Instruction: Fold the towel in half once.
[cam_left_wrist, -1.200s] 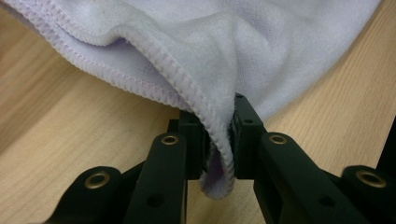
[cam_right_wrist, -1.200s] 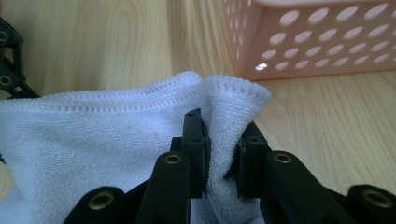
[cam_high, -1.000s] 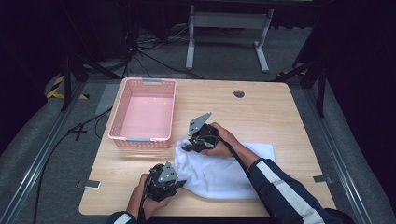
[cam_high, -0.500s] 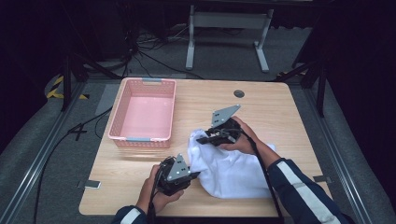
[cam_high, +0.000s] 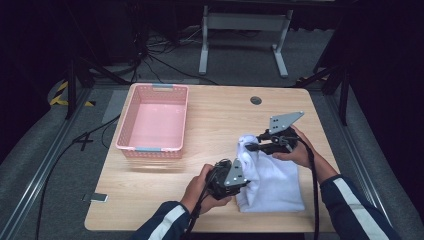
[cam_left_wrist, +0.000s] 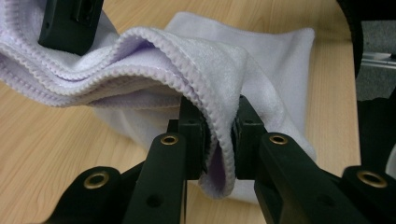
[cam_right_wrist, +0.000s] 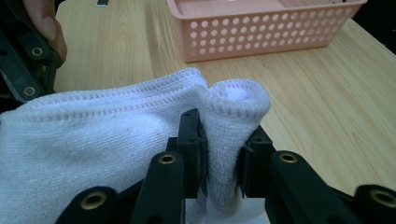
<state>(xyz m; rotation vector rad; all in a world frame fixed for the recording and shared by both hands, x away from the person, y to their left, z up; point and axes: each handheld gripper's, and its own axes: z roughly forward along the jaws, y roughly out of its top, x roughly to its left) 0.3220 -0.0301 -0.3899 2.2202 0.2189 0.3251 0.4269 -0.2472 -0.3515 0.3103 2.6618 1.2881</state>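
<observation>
Table (cam_high: 210, 125): pale wood-grain top with rounded corners.
Basket (cam_high: 154, 122): pink plastic, rectangular, perforated walls, on the table's left half, well apart from the towel.
Towel (cam_high: 272, 182): white terry with a stitched hem; a second ago it lay wide, now its left edge is carried rightward over the rest, so 1 fold looks underway.
Left gripper (cam_left_wrist: 219, 135): clamped on the near corner's hem.
Right gripper (cam_right_wrist: 222, 154): pinching the far corner; its jaws have just been easing apart, cloth between them.
</observation>
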